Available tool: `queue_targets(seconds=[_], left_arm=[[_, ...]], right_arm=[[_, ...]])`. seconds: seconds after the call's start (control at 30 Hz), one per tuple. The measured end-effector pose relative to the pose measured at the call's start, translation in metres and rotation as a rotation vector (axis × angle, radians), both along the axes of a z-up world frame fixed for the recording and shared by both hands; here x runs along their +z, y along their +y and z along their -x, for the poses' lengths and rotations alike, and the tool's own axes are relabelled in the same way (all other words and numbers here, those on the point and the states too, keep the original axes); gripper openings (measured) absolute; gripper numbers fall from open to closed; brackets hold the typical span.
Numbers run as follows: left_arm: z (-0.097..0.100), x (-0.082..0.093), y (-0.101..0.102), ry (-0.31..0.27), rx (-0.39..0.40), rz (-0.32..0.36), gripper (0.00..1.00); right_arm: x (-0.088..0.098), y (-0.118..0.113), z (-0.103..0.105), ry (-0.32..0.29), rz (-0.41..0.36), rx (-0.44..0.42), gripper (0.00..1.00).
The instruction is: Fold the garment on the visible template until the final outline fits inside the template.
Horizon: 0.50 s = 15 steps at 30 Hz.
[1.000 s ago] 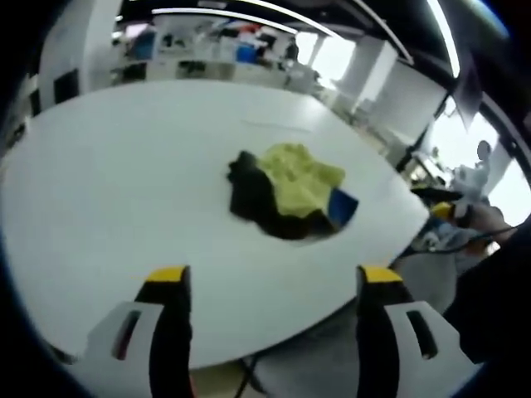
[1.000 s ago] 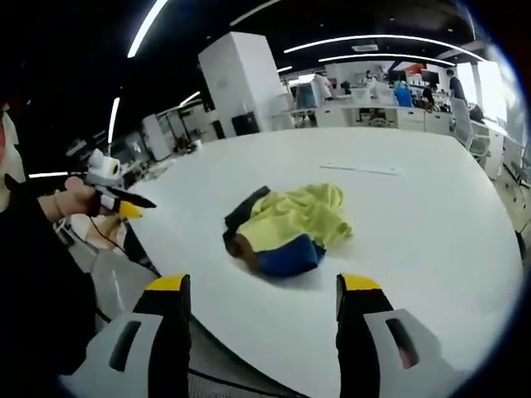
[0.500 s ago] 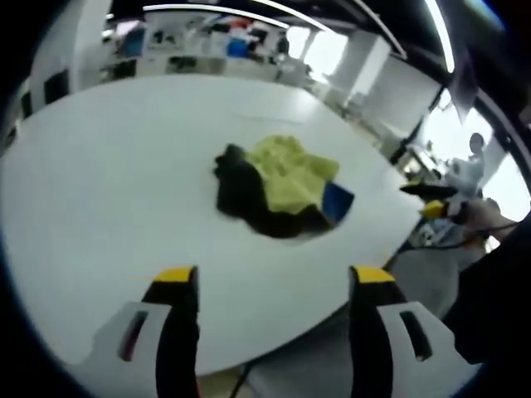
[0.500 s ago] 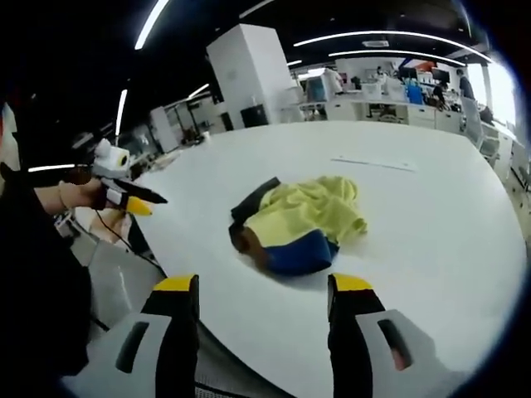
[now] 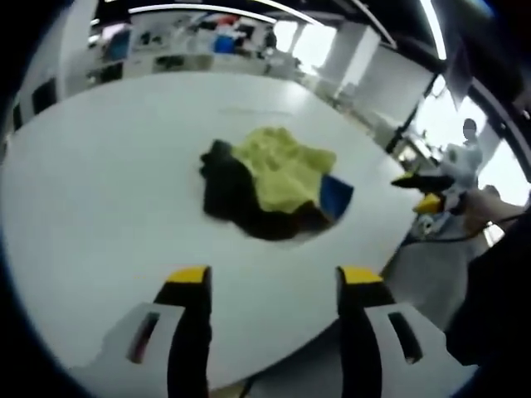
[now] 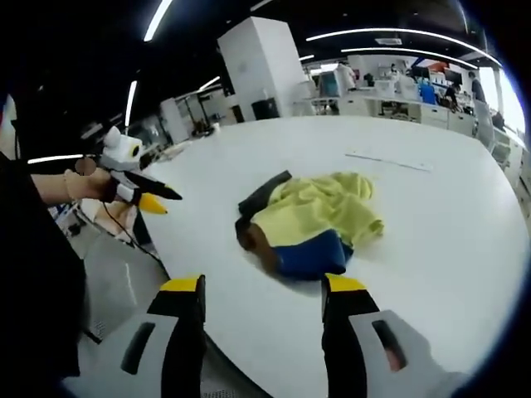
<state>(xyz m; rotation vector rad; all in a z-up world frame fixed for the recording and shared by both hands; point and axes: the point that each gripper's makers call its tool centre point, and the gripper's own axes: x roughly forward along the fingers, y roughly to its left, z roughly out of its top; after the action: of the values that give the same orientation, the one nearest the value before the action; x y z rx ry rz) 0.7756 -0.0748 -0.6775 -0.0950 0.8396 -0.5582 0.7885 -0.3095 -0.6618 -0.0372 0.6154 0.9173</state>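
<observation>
Both claws have narrowed a little over the last second, and each camera has drawn somewhat closer to the garment, which lies crumpled as before.

Seen from the left gripper view, the left claw [image 5: 273, 275] rises from the bottom of the frame with its yellow-tipped jaws apart and nothing between them, over the near edge of the white bench [image 5: 99, 191]. The garment [image 5: 272, 190] sits a little above the centre of the frame, a heap with pale yellow cloth on top, dark cloth on its left and lower sides and a blue patch at its right edge. At the right edge of the frame the right claw [image 5: 417, 192] shows, held in a hand [image 5: 481, 209] off the bench; I cannot tell its gap from here.

Seen from the right gripper view, the right claw is likewise apart and empty at the bottom of the frame. The garment lies just right of centre on the bench, blue part nearest the camera. At the left, the left claw points toward the bench from a hand.
</observation>
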Motion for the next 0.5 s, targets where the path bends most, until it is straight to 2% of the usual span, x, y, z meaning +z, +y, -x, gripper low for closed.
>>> queue_targets(seconds=[0.13,0.37,0.5], left_arm=[[-0.003,-0.008,-0.008,0.009,-0.030,-0.015,0.54],[-0.016,-0.018,-0.019,0.010,-0.068,-0.017,0.49],[-0.019,-0.025,-0.029,0.028,-0.096,-0.014,0.48]], right_arm=[[-0.006,0.008,-0.006,-0.004,-0.013,0.006,0.52],[-0.020,0.018,-0.012,0.001,0.022,0.041,0.51],[-0.026,0.024,-0.016,-0.007,0.044,0.068,0.47]])
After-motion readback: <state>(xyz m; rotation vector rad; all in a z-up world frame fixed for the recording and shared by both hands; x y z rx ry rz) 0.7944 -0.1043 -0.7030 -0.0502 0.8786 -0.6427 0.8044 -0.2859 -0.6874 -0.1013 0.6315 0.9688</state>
